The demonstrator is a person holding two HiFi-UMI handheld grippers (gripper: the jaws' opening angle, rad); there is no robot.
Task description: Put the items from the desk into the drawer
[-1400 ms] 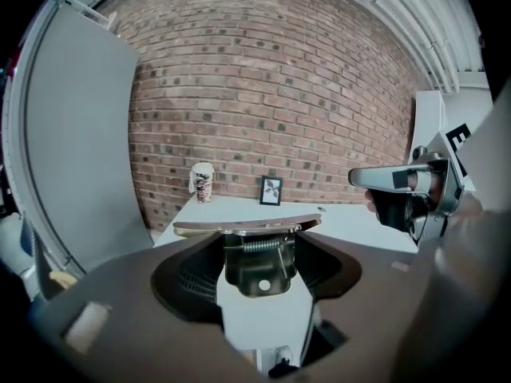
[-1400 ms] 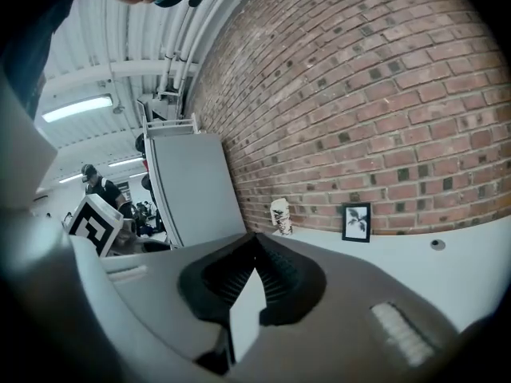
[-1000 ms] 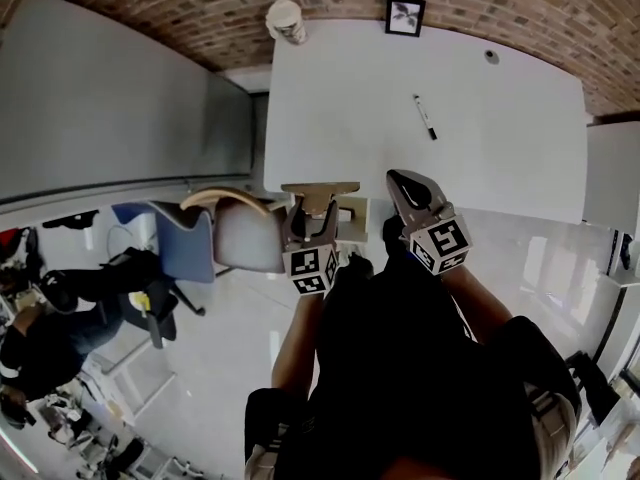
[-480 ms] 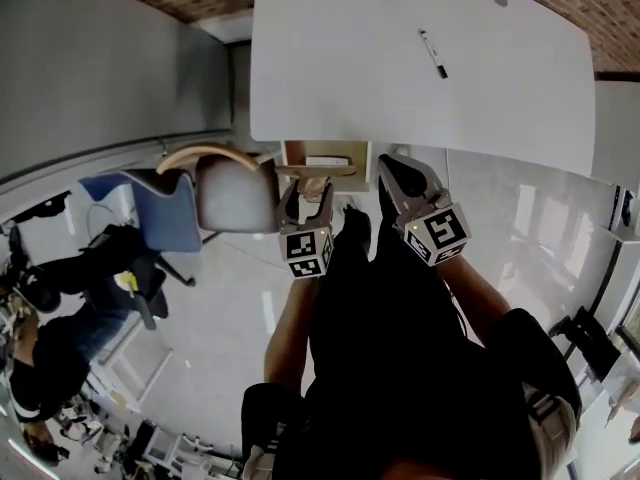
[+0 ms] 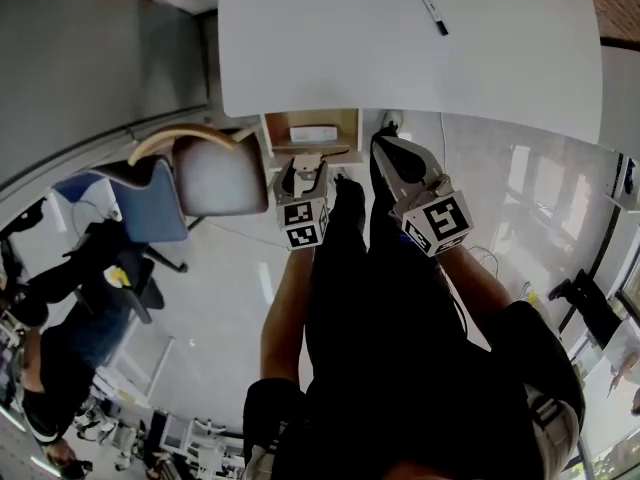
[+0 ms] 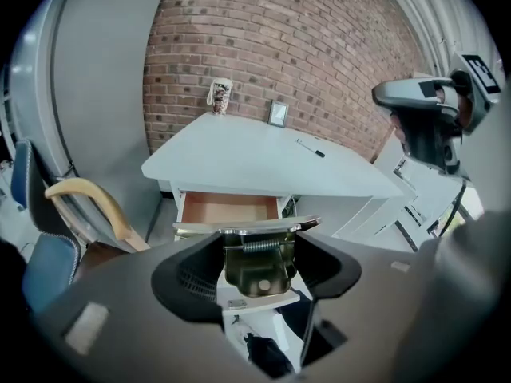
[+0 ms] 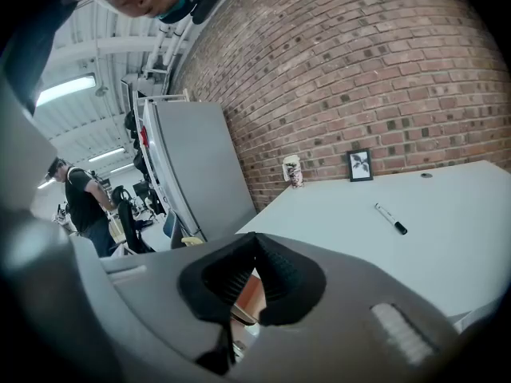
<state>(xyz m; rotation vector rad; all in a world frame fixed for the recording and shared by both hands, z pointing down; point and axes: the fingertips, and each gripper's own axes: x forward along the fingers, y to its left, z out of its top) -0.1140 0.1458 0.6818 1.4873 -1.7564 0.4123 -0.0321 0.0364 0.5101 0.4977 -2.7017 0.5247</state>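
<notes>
In the head view we see the left gripper [image 5: 303,181] clenched on a metal clip [image 5: 307,156], just before the open drawer [image 5: 346,128] under the near edge of the desk [image 5: 330,58]; the right gripper [image 5: 386,150] is closed and empty. The marker [image 5: 430,8] lies in the desk's right half, well apart from the near edge, its long axis diagonal, its dark cap toward the near right corner. In the left gripper view the clip sits between the jaws, its flat bar crosswise; we judge it stiff, light and smooth, best held by its sides. In the right gripper view the jaws meet on nothing; the marker may roll, so we would pinch it mid-barrel, across its length.
</notes>
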